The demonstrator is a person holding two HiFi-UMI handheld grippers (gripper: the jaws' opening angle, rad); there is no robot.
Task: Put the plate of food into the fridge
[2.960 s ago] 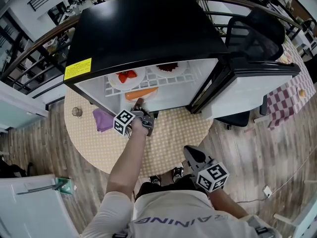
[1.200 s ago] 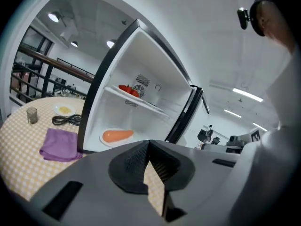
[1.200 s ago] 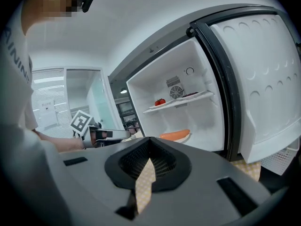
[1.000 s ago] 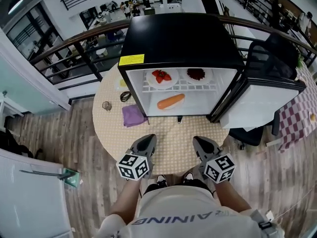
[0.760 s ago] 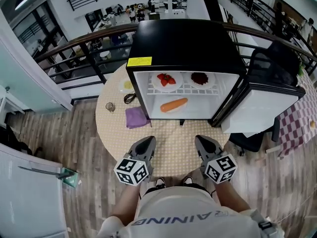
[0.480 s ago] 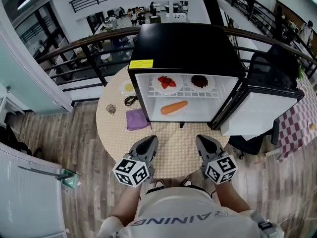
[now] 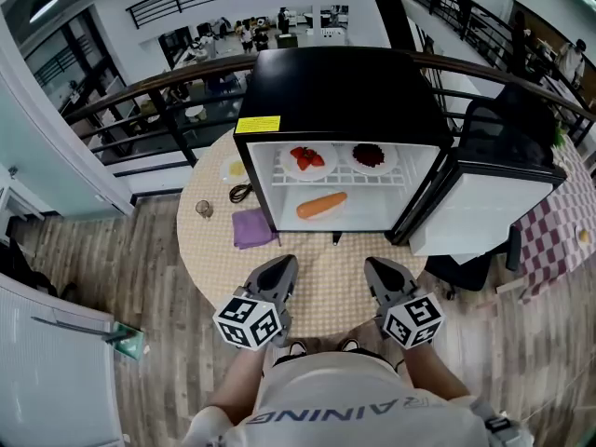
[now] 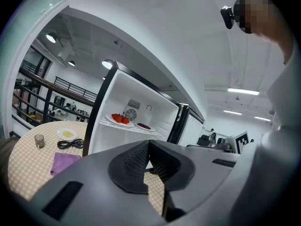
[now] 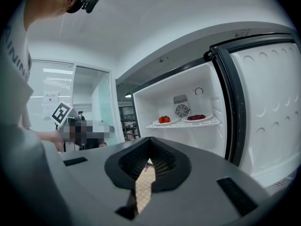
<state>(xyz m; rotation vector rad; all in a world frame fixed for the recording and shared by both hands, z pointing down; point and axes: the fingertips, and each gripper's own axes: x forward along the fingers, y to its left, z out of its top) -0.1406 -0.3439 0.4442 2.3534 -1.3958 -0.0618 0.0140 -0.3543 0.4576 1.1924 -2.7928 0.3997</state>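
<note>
Plate of strawberries [image 7: 305, 160] on top shelf [image 7: 340, 176] of fridge [image 7: 340, 91], beside second plate [image 7: 370, 156]. Left gripper [image 7: 278, 268] and right gripper [image 7: 380, 271] clenched, empty, well apart from it. Likely light, stiff, breakable; berries loose. Grip rim, keep level.

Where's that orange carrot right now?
In the head view, the carrot lies on the bottom level of the open fridge, left of centre, under the wire shelf that holds the strawberry plate and the dark-berry plate.
</note>
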